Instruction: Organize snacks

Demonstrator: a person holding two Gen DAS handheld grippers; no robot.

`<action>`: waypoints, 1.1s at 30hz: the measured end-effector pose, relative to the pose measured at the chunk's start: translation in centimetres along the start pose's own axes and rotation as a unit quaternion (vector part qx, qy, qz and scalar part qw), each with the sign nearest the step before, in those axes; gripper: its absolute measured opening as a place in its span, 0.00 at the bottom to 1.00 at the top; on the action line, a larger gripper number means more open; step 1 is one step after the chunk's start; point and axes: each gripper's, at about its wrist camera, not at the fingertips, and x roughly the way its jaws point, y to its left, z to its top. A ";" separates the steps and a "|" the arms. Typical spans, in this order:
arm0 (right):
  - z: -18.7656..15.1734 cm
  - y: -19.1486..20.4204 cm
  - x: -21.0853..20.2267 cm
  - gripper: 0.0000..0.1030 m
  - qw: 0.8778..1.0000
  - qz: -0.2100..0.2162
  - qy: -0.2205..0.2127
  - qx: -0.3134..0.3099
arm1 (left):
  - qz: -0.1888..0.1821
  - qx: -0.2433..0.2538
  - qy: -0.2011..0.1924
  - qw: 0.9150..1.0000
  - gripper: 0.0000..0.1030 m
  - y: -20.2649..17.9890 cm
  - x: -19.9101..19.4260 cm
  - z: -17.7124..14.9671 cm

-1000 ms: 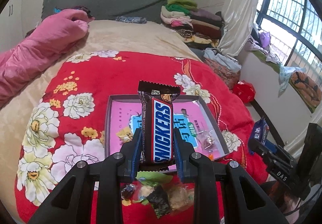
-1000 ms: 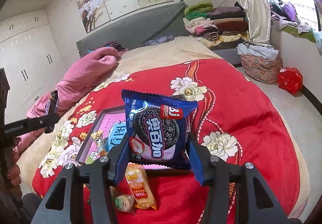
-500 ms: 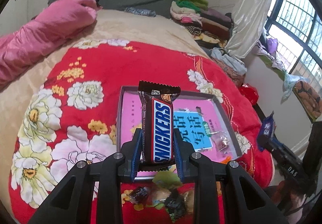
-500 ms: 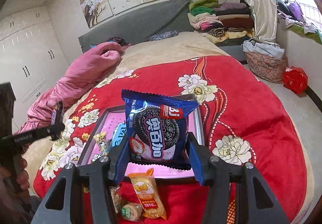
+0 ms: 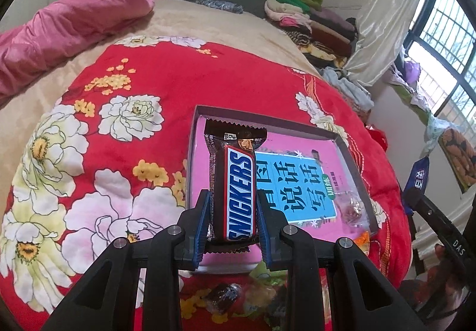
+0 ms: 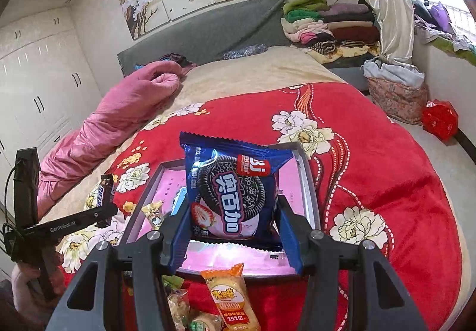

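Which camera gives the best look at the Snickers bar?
The left wrist view: the Snickers bar stands upright, front and centre in the left gripper, its name fully readable. In the right wrist view the same bar is small at the left edge, with only part of its wrapper showing.

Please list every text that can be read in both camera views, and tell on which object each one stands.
"SNICKERS": chocolate bar in left tongs.
"奥百加": blue biscuit packet in right tongs.
"说话写话": book cover in the box.
"GenRobot.AI": left tool's arm.
"DAS": right tool.
Orange packet: uncertain.
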 end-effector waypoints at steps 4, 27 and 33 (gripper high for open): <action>0.2 0.0 0.4 0.52 1.000 -0.002 0.003 0.004 | 0.005 0.003 0.000 1.000 0.29 -0.1 0.7 -0.2; 1.0 0.3 2.0 0.52 1.000 -0.001 0.010 -0.001 | 0.019 0.009 0.024 0.999 0.29 0.0 4.0 -1.1; 1.1 0.6 2.3 0.52 1.000 -0.001 0.013 -0.003 | 0.019 0.008 0.032 0.999 0.29 0.1 4.7 -1.3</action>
